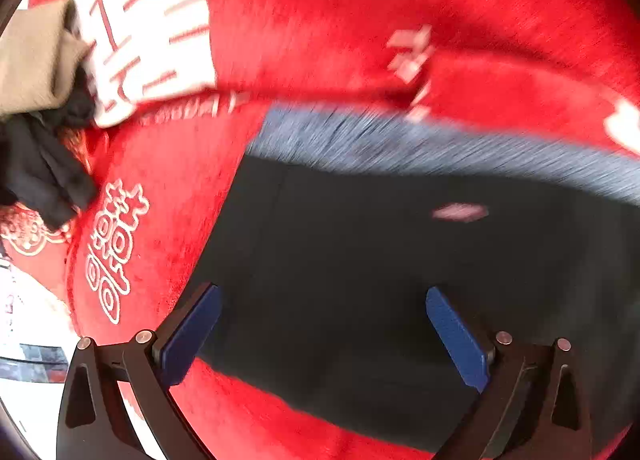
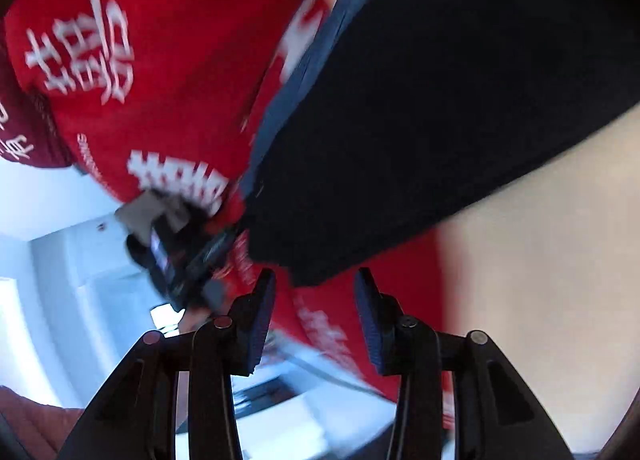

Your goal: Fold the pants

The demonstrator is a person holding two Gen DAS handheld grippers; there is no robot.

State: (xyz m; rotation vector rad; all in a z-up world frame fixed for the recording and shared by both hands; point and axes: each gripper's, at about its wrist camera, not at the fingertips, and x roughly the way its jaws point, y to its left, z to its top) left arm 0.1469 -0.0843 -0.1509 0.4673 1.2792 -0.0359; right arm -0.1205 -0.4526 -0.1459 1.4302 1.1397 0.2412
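Note:
The black pants (image 1: pixel 360 260) lie flat on a red cloth with white characters (image 1: pixel 320 20). Their grey-blue waistband (image 1: pixel 400 140) runs along the far edge. My left gripper (image 1: pixel 323 290) hangs over the pants, pointing steeply down, with its blue pads wide apart and nothing between them. In the right wrist view the pants (image 2: pixel 440 100) fill the upper right, with the navy waistband edge (image 2: pixel 296 84) on their left side. My right gripper (image 2: pixel 315 274) stands partly open just below a corner of the pants (image 2: pixel 308 276). Its pads touch no cloth. Both views are motion-blurred.
A beige garment (image 1: pixel 32 60) and a crumpled black cloth (image 1: pixel 40 168) lie at the left edge of the red cloth. A blurred dark device (image 2: pixel 180 248) sits left of the pants corner. Beige cloth (image 2: pixel 540 280) fills the right, and pale floor (image 2: pixel 60 260) the lower left.

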